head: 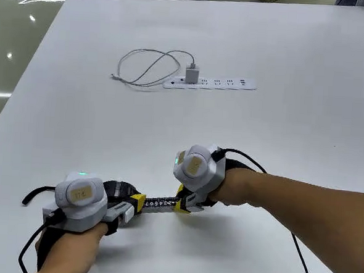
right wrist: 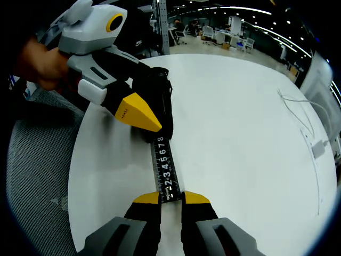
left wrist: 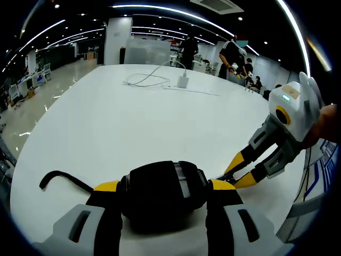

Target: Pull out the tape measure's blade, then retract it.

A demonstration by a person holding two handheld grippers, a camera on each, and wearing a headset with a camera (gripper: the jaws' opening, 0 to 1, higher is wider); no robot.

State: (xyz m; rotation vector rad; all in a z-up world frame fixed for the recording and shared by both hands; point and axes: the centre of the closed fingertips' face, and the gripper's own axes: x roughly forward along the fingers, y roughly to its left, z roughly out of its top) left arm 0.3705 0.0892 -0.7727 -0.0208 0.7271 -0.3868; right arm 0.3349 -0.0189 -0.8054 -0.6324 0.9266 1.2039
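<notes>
Tape measure (left wrist: 162, 194) in L gripper (left wrist: 165, 186), blade tip (right wrist: 168, 188) in R gripper (right wrist: 171, 198).

The black rounded plastic tape measure case (left wrist: 162, 194) sits on the white desk (head: 232, 127) close to its near edge, toward the left side. Its dark blade (right wrist: 163, 170) is drawn out a short way and stretched straight, with white numerals 2 to 8 showing.

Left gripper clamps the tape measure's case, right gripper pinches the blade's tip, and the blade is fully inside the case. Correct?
No: the blade is pulled partly out. The right gripper view shows a short numbered stretch between the case and the right gripper. The left gripper does clamp the case.
</notes>
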